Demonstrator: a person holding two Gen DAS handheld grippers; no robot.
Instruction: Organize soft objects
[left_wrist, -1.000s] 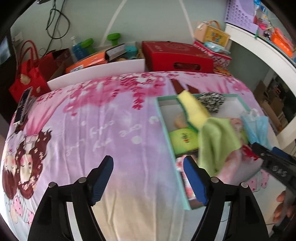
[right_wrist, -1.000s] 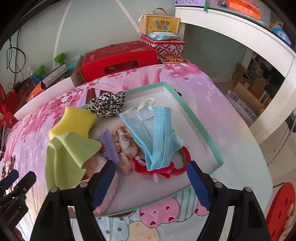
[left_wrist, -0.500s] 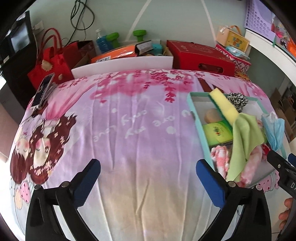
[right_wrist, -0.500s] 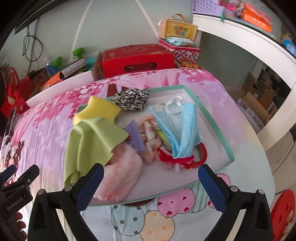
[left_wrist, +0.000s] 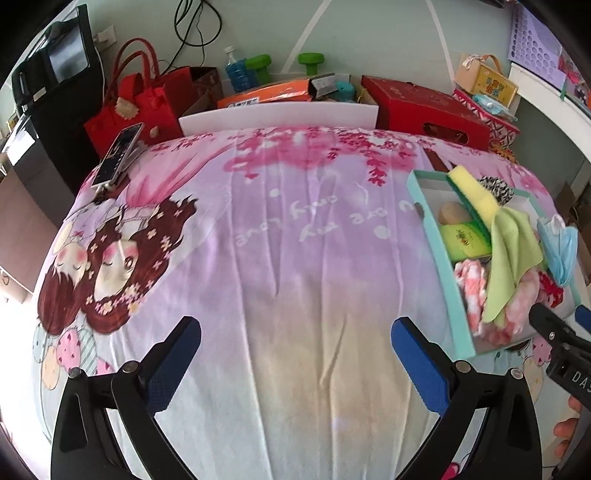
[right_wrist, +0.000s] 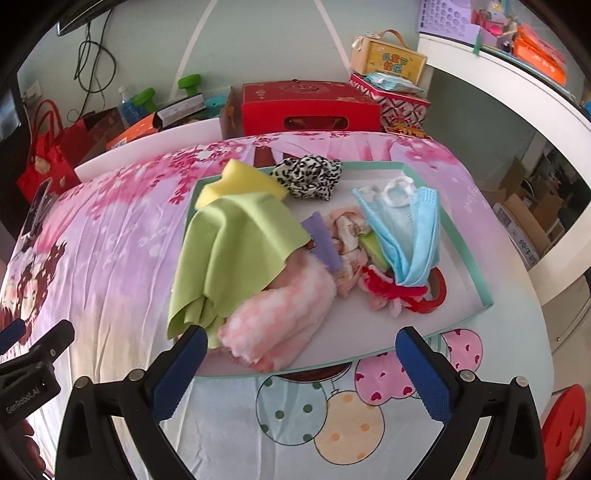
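A teal-rimmed tray (right_wrist: 476, 266) lies on the bed and holds soft things: a green cloth (right_wrist: 236, 251) draped over a yellow sponge (right_wrist: 240, 181), a pink fluffy towel (right_wrist: 280, 325), a leopard scrunchie (right_wrist: 310, 177), a blue face mask (right_wrist: 410, 236) and a red hair band (right_wrist: 406, 295). My right gripper (right_wrist: 295, 373) is open and empty at the tray's near edge. My left gripper (left_wrist: 291, 362) is open and empty over the bare sheet, left of the tray (left_wrist: 439, 258).
The bed has a pink and purple cartoon sheet (left_wrist: 258, 240). A phone (left_wrist: 118, 155) lies at its far left corner. Red bags (left_wrist: 136, 103), a red box (right_wrist: 310, 107) and other boxes stand behind the bed. A white shelf (right_wrist: 517, 81) runs along the right.
Both grippers have pulled back toward me and away from the tray, and their jaws have opened wider. The things in the tray have not moved.
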